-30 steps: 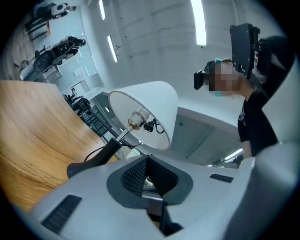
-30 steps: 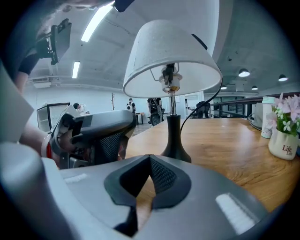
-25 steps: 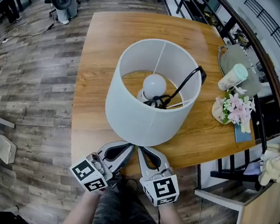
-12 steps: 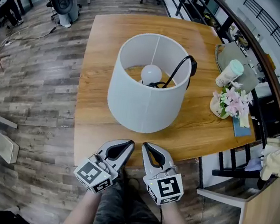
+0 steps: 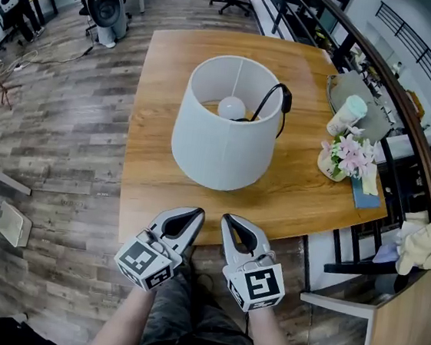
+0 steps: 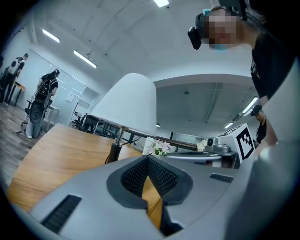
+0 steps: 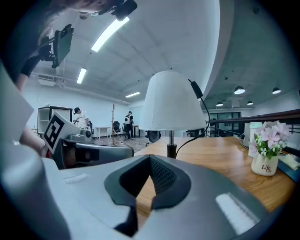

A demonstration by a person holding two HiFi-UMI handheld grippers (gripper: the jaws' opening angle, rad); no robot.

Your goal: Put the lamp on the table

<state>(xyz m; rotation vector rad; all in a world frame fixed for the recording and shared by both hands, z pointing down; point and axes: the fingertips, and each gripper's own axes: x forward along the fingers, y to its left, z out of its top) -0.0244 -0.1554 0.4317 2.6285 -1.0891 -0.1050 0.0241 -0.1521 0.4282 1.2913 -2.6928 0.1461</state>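
Head view: a second ago both claws reached under the shade; now they are drawn back, clear of the lamp [image 5: 226,134], at 6 o'clock off the counter [image 5: 154,169] edge. The left claw [image 5: 188,217] and right claw [image 5: 232,222] are each pinched closed and hold nothing. The one lamp stands upright at the counter's middle, long axis vertical, with the open shade top facing up. It has one bulb [image 5: 231,108] inside and one cord [image 5: 274,101] over the rim at 2 o'clock. One pot of flowers [image 5: 349,154] sits at 3 o'clock.

Left gripper view: the left claw [image 6: 148,159] is closed and empty; the lamp [image 6: 129,105] is upright at 12 o'clock.

Right gripper view: the right claw [image 7: 150,159] is closed and empty, with the lamp [image 7: 172,103] ahead and the flowers [image 7: 267,140] at 3 o'clock.
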